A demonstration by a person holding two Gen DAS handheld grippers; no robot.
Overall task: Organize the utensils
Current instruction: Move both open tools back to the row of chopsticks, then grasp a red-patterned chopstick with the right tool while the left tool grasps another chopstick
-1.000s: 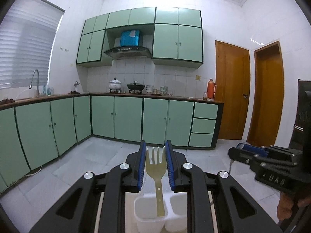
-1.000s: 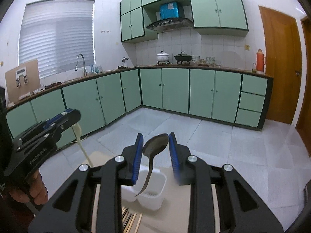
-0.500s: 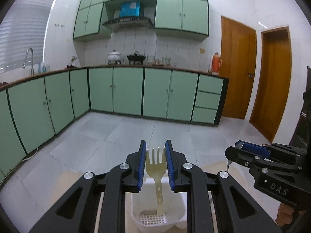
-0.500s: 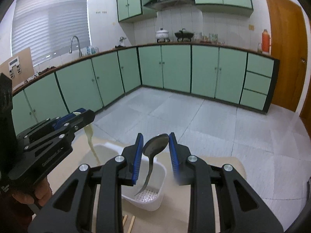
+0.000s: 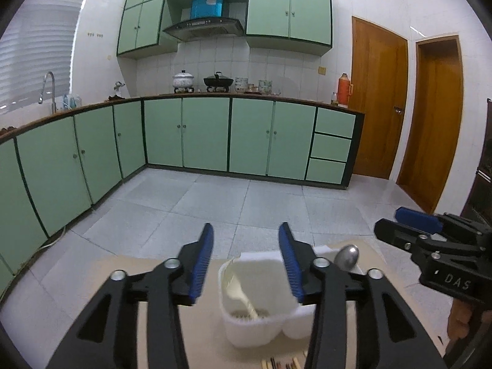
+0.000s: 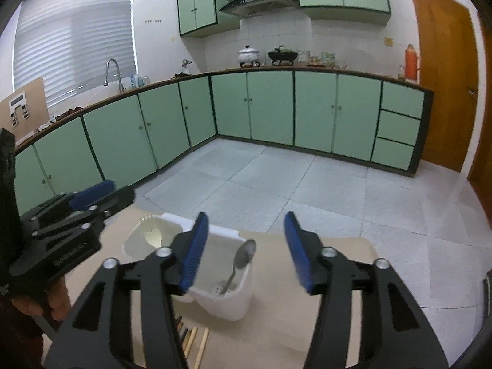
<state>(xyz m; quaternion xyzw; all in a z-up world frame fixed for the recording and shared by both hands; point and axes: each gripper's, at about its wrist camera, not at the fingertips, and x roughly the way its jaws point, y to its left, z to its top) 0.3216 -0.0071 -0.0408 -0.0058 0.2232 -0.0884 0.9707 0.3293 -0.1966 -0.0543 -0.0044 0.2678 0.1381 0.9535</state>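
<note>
A white two-compartment utensil holder (image 5: 255,323) (image 6: 233,307) stands on the beige table. A cream plastic fork (image 5: 238,289) (image 6: 152,235) leans inside its left compartment. A metal spoon (image 6: 243,258) (image 5: 347,254) leans in the right one. My left gripper (image 5: 245,226) hovers over the fork's compartment, its jaws opening, with nothing between the blue pads. Above the spoon, my right gripper (image 6: 245,215) has its jaws opening too, and the spoon stands free below them. Each gripper shows in the other's view: the right gripper (image 5: 390,221) and the left gripper (image 6: 120,190).
Several chopsticks (image 6: 190,338) (image 5: 283,363) lie on the table (image 6: 307,323) just in front of the holder. A hand (image 6: 40,304) holds the left gripper's handle. Beyond the table's far edge are a tiled floor and green kitchen cabinets.
Both grippers came down toward the holder and went from shut to open. The fork left the left pads and the spoon left the right pads; both now rest in the holder.
</note>
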